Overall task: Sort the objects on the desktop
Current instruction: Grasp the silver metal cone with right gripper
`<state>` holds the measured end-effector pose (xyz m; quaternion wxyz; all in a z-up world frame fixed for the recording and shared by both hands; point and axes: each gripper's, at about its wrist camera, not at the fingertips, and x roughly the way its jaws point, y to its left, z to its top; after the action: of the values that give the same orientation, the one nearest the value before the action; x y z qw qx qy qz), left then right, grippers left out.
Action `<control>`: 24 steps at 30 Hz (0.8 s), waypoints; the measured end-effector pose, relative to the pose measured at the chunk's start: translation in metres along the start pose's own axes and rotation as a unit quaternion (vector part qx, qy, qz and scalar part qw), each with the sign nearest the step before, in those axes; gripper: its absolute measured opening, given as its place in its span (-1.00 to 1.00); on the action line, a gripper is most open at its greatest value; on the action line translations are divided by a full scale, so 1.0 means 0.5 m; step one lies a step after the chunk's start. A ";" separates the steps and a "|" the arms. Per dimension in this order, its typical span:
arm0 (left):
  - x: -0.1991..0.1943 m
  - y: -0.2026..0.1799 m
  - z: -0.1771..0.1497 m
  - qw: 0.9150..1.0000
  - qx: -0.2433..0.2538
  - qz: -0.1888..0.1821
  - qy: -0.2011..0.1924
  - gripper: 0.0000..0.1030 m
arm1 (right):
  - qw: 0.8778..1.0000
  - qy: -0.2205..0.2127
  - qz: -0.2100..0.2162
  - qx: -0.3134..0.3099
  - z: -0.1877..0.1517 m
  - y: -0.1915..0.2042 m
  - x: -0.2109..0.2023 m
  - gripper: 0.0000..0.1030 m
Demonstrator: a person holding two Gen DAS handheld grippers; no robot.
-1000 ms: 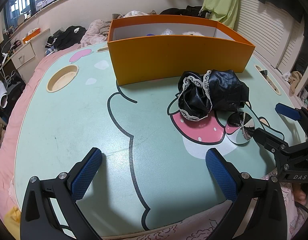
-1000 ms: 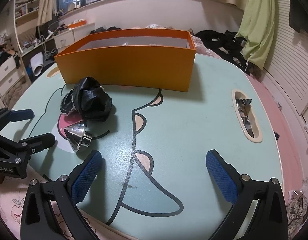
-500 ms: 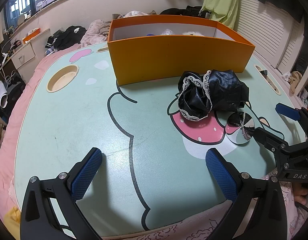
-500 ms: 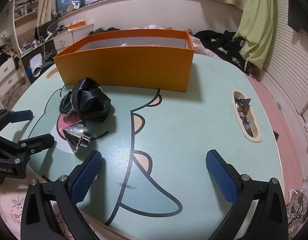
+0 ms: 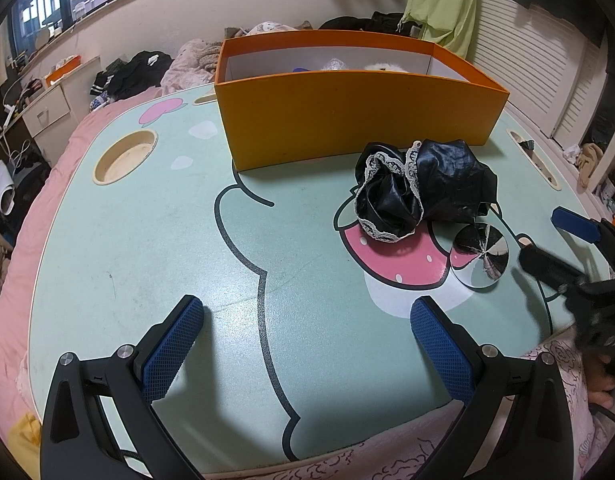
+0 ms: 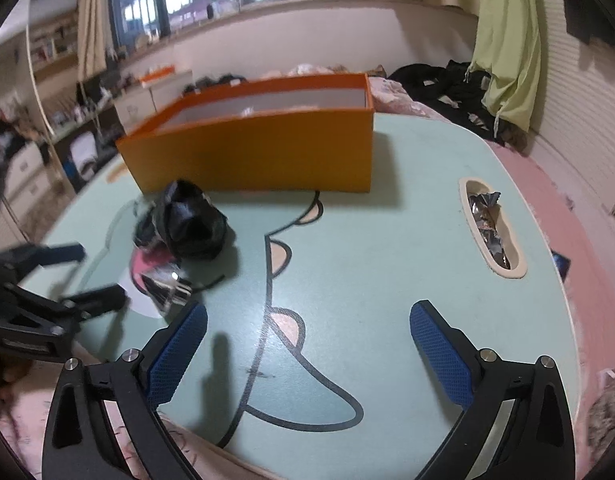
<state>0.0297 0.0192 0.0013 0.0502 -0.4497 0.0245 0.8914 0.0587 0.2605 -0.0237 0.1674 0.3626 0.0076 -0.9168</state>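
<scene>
Both cameras are sitting low over the table's [image 5: 127, 264] near edge, looking forward along their own fingers towards the orange box [image 5: 347, 120]. The left one is facing slightly rightward, the right one leftward. Both are taking in the black cloth [image 6: 187, 224], the shiny cone [image 5: 480, 256] and each other's gripper.

free: bare table [image 5: 139, 248] left & centre frame | blocked: orange box [image 5: 359, 120] top centre, black cloth [image 5: 423, 188] + chrome cone [image 5: 481, 256] right of centre
</scene>
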 end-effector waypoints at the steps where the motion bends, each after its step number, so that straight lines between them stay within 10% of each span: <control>1: -0.001 0.001 0.000 1.000 0.000 0.000 0.000 1.00 | 1.000 -0.007 0.007 0.001 0.003 -0.001 -0.007 0.91; 10: -0.001 0.002 0.001 1.000 0.000 0.000 0.000 0.99 | 0.994 0.014 0.090 -0.056 0.050 0.079 0.003 0.36; 14: 0.000 0.002 0.000 1.000 0.000 0.000 0.000 0.99 | 0.992 0.056 0.096 -0.059 0.053 0.091 0.044 -0.44; 24: -0.003 0.000 0.005 1.000 0.002 0.001 0.001 0.99 | 0.996 -0.024 0.087 0.019 0.030 0.030 -0.012 -0.44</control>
<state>0.0288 0.0192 0.0039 0.0507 -0.4501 0.0269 0.8912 0.0573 0.2461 -0.0069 0.2394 0.3431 -0.0455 -0.9071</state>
